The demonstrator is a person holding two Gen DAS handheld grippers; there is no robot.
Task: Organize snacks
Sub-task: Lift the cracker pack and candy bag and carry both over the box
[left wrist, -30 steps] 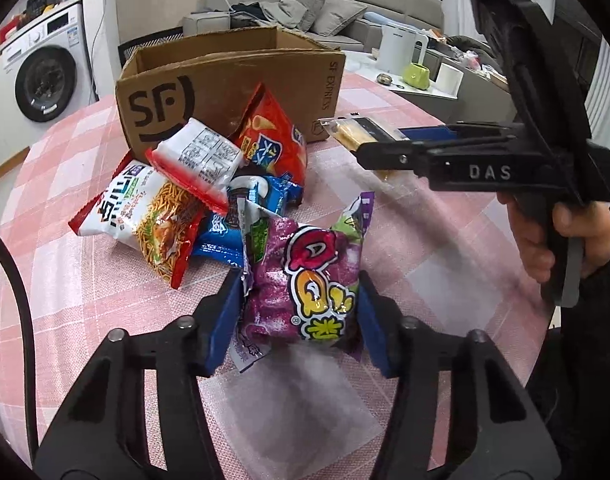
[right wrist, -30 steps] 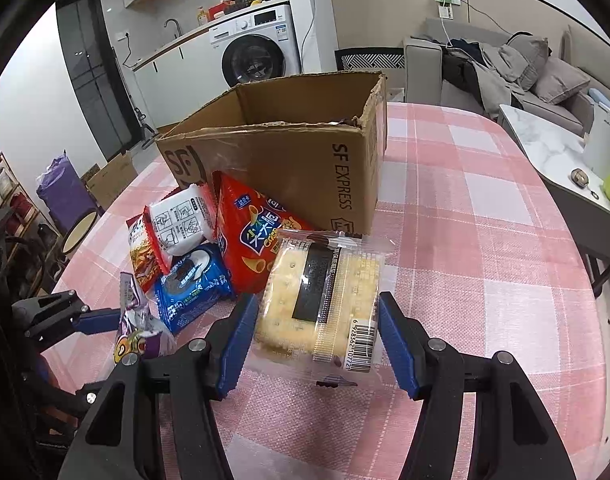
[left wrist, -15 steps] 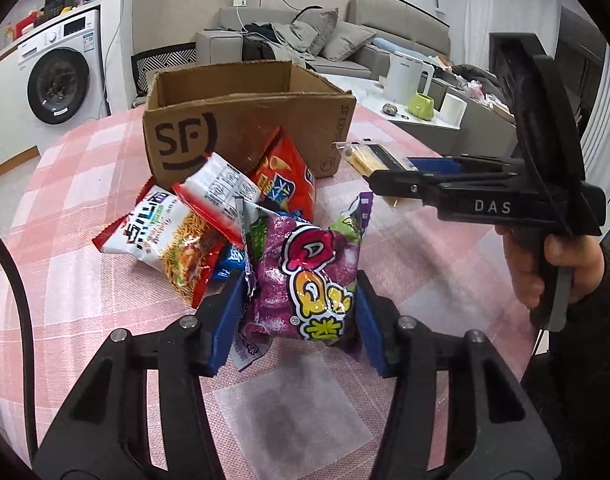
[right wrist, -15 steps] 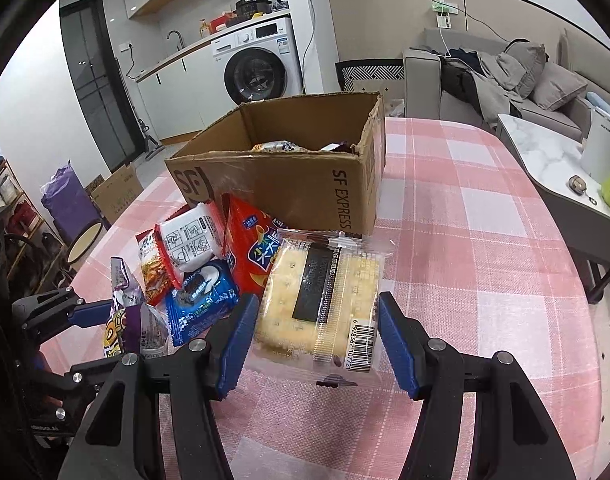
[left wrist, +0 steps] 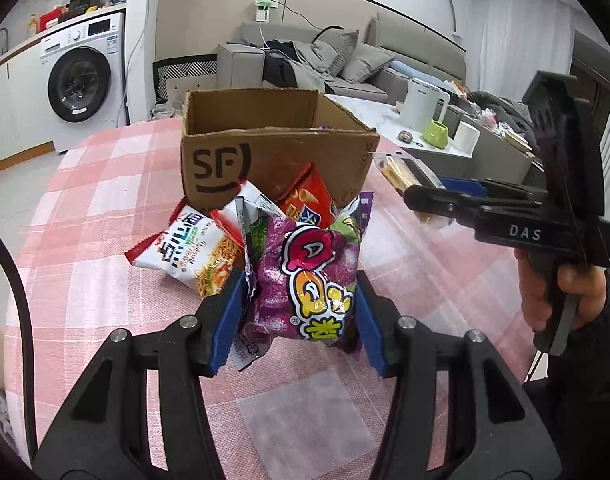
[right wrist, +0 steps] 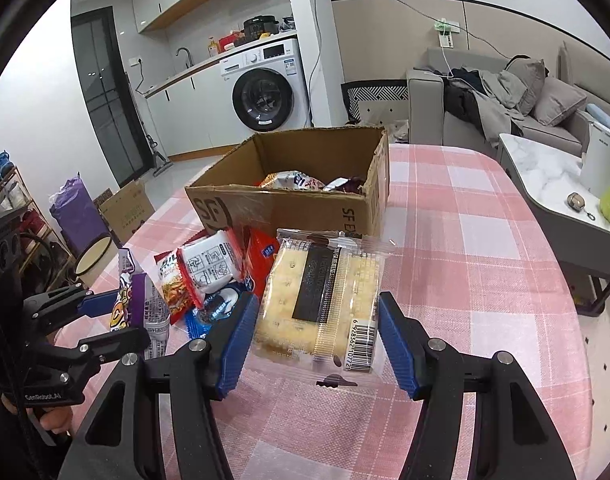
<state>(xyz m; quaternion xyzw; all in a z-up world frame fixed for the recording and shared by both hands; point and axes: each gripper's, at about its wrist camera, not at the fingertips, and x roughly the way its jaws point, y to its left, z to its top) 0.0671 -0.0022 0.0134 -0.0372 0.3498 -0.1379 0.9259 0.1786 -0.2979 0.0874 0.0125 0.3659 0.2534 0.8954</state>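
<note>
The purple candy bag (left wrist: pixel 309 276) is clamped between the blue pads of the left gripper (left wrist: pixel 301 312), lifted clear of the tabletop (left wrist: pixel 105 184) over its near part. The clear cracker pack (right wrist: pixel 321 304) is gripped the same way, flat and slightly tilted, by the right gripper (right wrist: pixel 319 338). Both point toward the cardboard box (right wrist: pixel 289 208), which stands open toward the far edge with a few packets already inside.

The step in hand looks like carrying both packs over the box's near wall and dropping them in. Each should clear the rim before its grip is let go, and the soft purple bag hangs loosely, so its lower end could snag the wall. Taking the two in turn would keep the grippers from colliding over the opening.

Loose snacks (left wrist: pixel 193 248) lie against the box front: a noodle packet, a red chip bag, a blue biscuit pack.

The box reads "SF" and "SF EX…"; the right gripper's body says "DAS", the left's "GenRobot.AI". The cracker pack's barcode begins 6 928362.
</note>
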